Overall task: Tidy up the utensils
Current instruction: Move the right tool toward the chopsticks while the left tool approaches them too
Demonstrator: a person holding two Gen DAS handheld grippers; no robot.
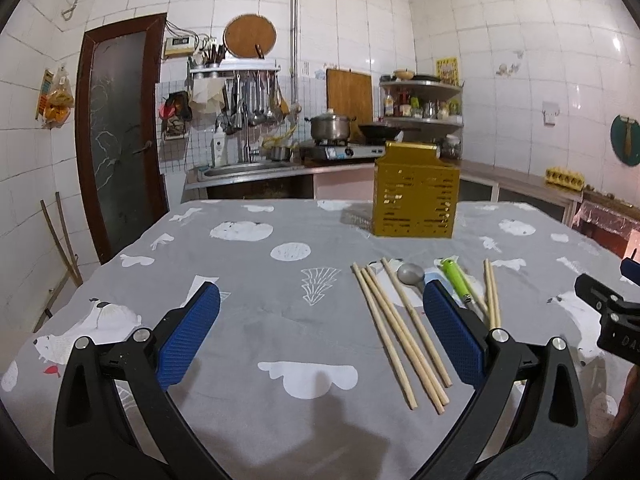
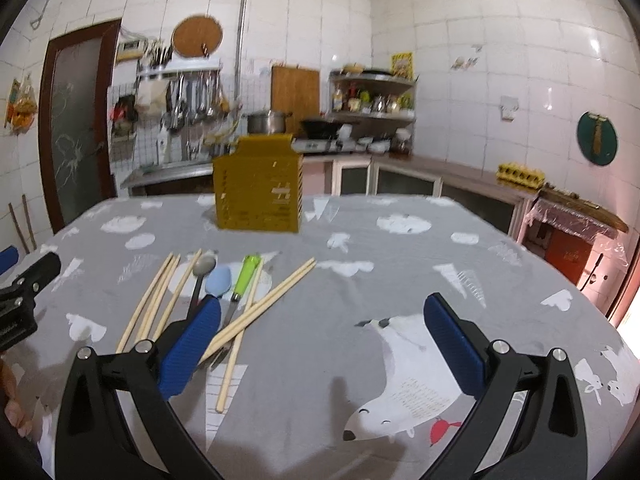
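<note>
Both tools hang above the table, empty. The left gripper (image 1: 320, 320) has its blue ribbed pads spread wide, and the right gripper (image 2: 322, 332) is spread the same way, gripping nothing. The utensils lie loose on the grey printed tablecloth (image 1: 260, 320): four pale wooden chopsticks (image 1: 400, 332) at about 1 o'clock from the left tool, more of them crossed further right, plus a dull metal spoon (image 2: 203, 268), a pale blue spoon (image 2: 219, 280) and a green-handled tool (image 2: 245, 276), a peeler or small knife, hard to tell. The gold slotted holder (image 1: 414, 196) stands upright at 12 o'clock, well apart from the pile.

Risks now: those sticks are thin, round and smooth, so they could roll or scissor out of a pinch. Crossed ones may drag their neighbours. The soft cloth might bunch under a low pad.
</note>
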